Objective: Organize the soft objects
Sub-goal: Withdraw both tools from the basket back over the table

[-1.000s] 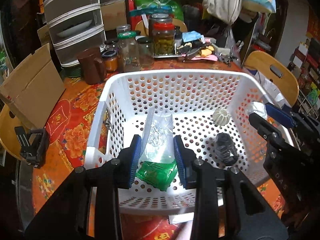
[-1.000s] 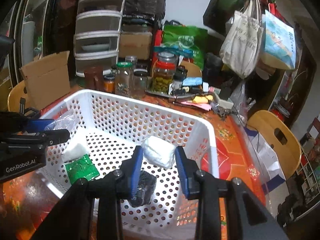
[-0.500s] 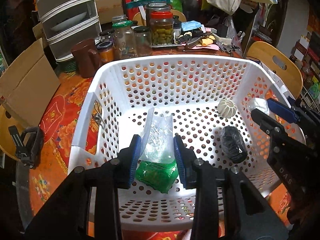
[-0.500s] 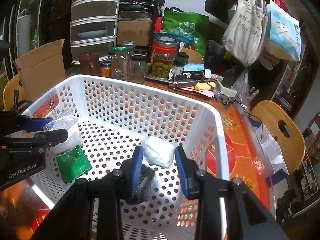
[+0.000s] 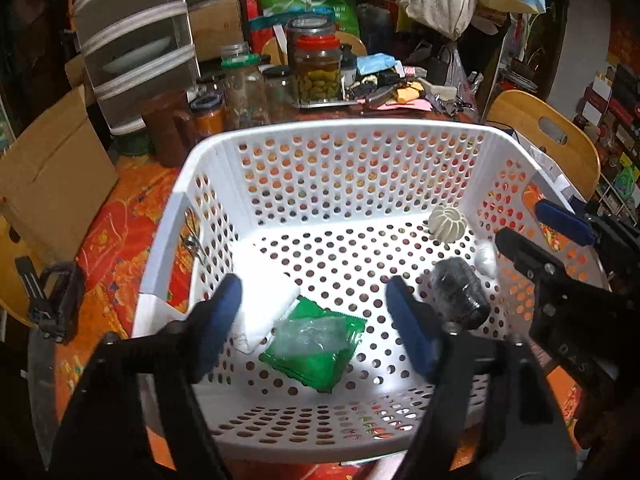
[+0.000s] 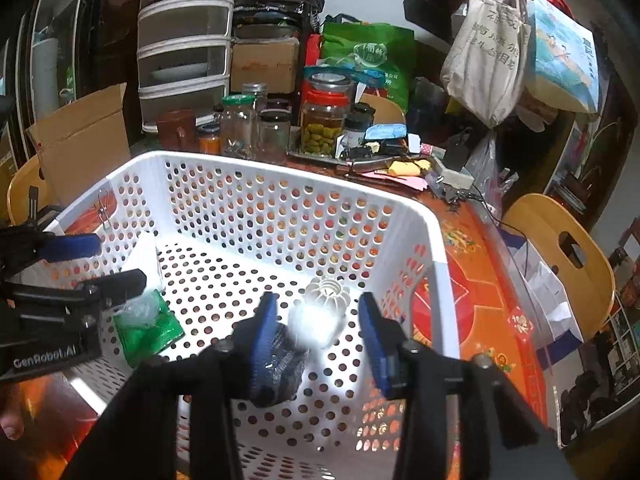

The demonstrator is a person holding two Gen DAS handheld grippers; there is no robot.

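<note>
A white perforated basket [image 5: 332, 130] [image 6: 436, 248] stands on the red patterned table. My left gripper [image 5: 312, 320] is open above its near left corner. Below it a clear plastic bag [image 5: 310, 334] lies on a green packet [image 5: 316, 354], beside a white pad [image 5: 268, 312]. My right gripper [image 6: 318, 330] is open over the right side; a white soft bundle [image 6: 314, 326] [image 5: 486, 258] lies blurred between its fingers, loose. A black wrapped bundle [image 5: 460, 294] [image 6: 278, 368] and a ribbed white ball [image 5: 446, 226] [image 6: 328, 292] rest on the basket floor.
Glass jars [image 5: 318, 68] and a brown pitcher [image 5: 164, 128] stand behind the basket. A cardboard box [image 5: 48, 176] and a plastic drawer tower [image 5: 128, 44] are at the left. Wooden chairs [image 6: 560, 248] stand at the right. A black clamp [image 5: 56, 304] lies left of the basket.
Both grippers have opened. The clear bag dropped from my left gripper onto the green packet. The white bundle left my right gripper's hold and sits lower in the basket.
</note>
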